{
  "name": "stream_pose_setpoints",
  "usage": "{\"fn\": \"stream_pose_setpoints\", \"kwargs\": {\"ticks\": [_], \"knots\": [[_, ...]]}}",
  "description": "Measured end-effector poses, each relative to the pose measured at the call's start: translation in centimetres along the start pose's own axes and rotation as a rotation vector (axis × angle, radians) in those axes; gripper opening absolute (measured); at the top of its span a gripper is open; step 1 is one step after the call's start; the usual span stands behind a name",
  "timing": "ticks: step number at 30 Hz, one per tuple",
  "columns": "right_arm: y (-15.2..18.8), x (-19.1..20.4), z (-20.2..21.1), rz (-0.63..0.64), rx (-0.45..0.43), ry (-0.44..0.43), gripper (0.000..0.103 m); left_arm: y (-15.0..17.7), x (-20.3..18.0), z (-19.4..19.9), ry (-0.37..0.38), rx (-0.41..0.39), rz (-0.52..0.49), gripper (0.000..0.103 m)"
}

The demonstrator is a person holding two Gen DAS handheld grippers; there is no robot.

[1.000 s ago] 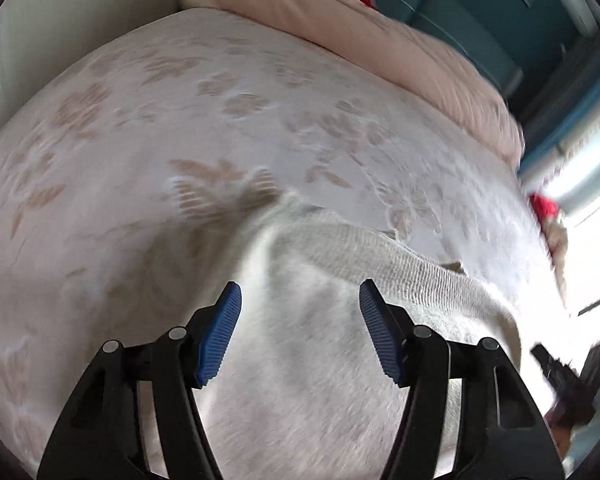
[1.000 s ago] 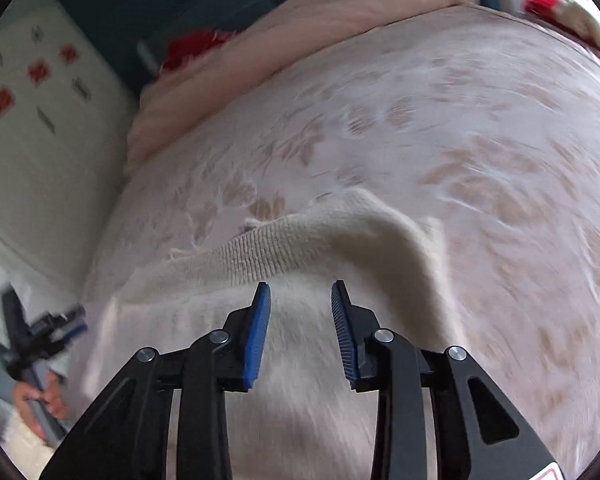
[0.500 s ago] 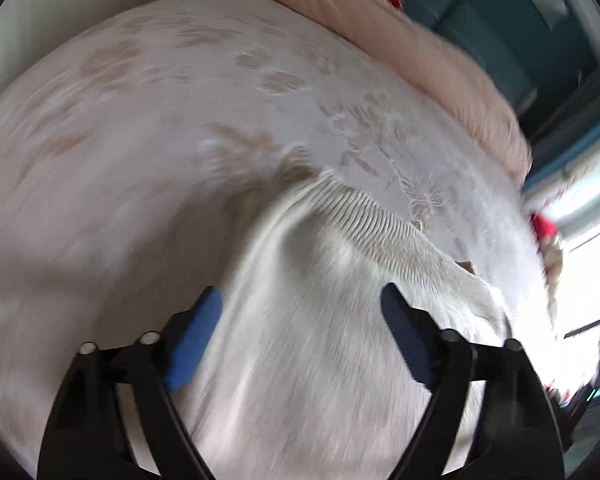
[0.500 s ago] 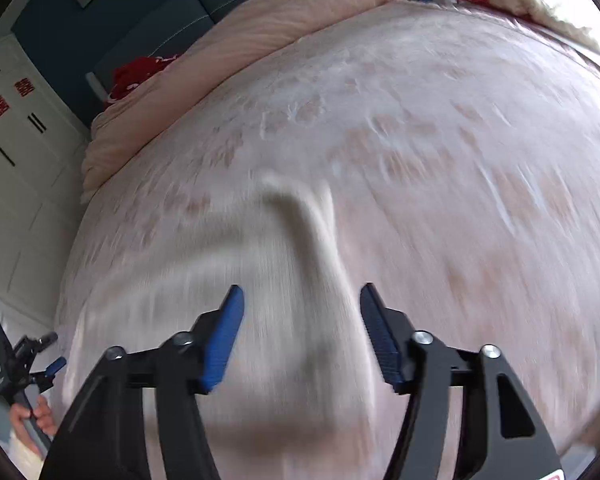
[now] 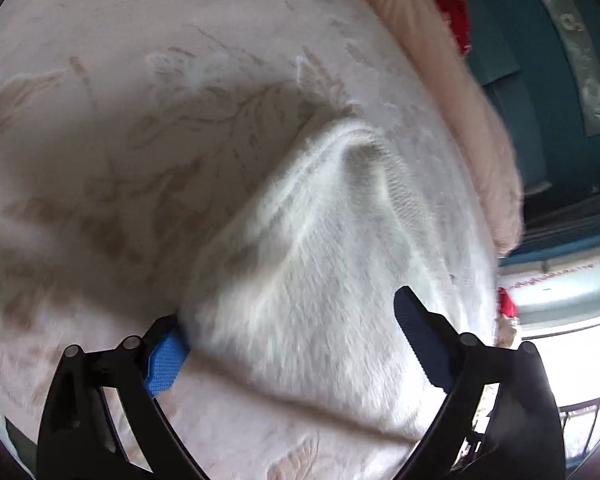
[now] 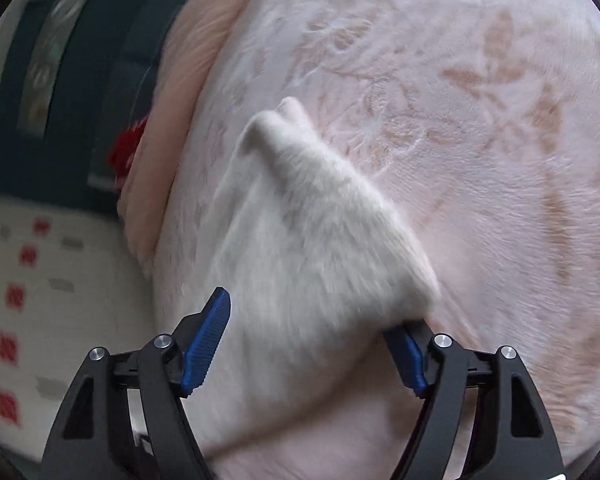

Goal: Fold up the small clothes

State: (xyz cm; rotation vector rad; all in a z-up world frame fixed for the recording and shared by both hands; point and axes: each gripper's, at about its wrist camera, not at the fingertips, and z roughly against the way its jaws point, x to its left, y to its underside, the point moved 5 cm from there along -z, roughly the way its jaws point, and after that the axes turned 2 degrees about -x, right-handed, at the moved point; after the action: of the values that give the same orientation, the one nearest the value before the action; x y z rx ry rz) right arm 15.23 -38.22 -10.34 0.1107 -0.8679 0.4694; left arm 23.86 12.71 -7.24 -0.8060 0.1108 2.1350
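A white fuzzy knit garment [image 5: 320,240] lies on the bed, bunched into a raised fold with a ribbed edge at its far end. My left gripper [image 5: 292,316] straddles its near part, jaws wide and closing. The left pad is tucked at the cloth's edge and the right pad rests above the cloth. In the right wrist view the same garment [image 6: 300,220] rises to a point. My right gripper [image 6: 308,312] straddles it, jaws wide and opening, with the right pad partly hidden under the cloth's edge. Neither pair of pads presses the cloth.
The bed cover [image 5: 120,140] [image 6: 480,120] is pale pink with a leaf pattern. A rolled pink quilt [image 5: 460,80] [image 6: 188,60] lines the bed's far side, with a red item [image 5: 456,16] behind it. A white wardrobe [image 6: 40,280] and a bright window [image 5: 560,360] lie beyond the bed.
Both grippers have opened wider, rolled and come down closer over the garment. The garment's edge now lies between each pair of jaws, and its far end has bunched up.
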Motion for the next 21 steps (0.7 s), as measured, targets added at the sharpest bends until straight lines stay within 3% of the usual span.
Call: {"fn": "stream_pose_setpoints", "kwargs": {"ticks": [1,3,5,7,10,13,15,16,17,19,21], "knots": [[-0.3,0.5,-0.1,0.002,-0.010,0.003,0.019,-0.2,0.1,0.1,-0.027,-0.001,0.004,0.034],[-0.4,1.8,0.9,0.032,-0.016,-0.026,0.015,-1.0,-0.1,1.6,-0.009,-0.002,0.001,0.026],[0.3,4.1,3.7,0.161,-0.028,-0.027,0.013,-1.0,0.2,4.3,0.016,-0.018,-0.043,0.020],[1.8,4.8,6.6,0.262,-0.020,-0.006,0.013,-0.3,0.1,7.6,0.009,-0.013,-0.134,0.016],[4.4,2.8,9.7,0.363,0.001,0.081,0.013,1.9,2.3,10.2,-0.023,0.038,-0.171,0.016],[6.8,-2.6,9.7,0.376,0.078,0.213,0.017,5.0,6.1,9.7,-0.098,0.092,-0.188,0.017],[7.5,-5.6,9.6,0.343,0.118,0.277,0.026,6.5,8.1,8.2,-0.144,0.111,-0.183,0.023],[7.5,-6.3,10.3,0.324,0.110,0.284,0.037,6.6,8.5,8.4,-0.141,0.087,-0.179,0.030],[7.1,-6.4,11.7,0.314,0.077,0.288,0.039,6.5,8.4,9.1,-0.151,0.054,-0.181,0.036],[6.2,-5.8,14.0,0.326,0.018,0.308,0.039,6.1,7.0,11.4,-0.185,-0.023,-0.232,0.035],[5.4,-4.3,16.1,0.379,-0.056,0.319,0.038,5.1,4.0,14.1,-0.177,-0.132,-0.323,0.040]]}}
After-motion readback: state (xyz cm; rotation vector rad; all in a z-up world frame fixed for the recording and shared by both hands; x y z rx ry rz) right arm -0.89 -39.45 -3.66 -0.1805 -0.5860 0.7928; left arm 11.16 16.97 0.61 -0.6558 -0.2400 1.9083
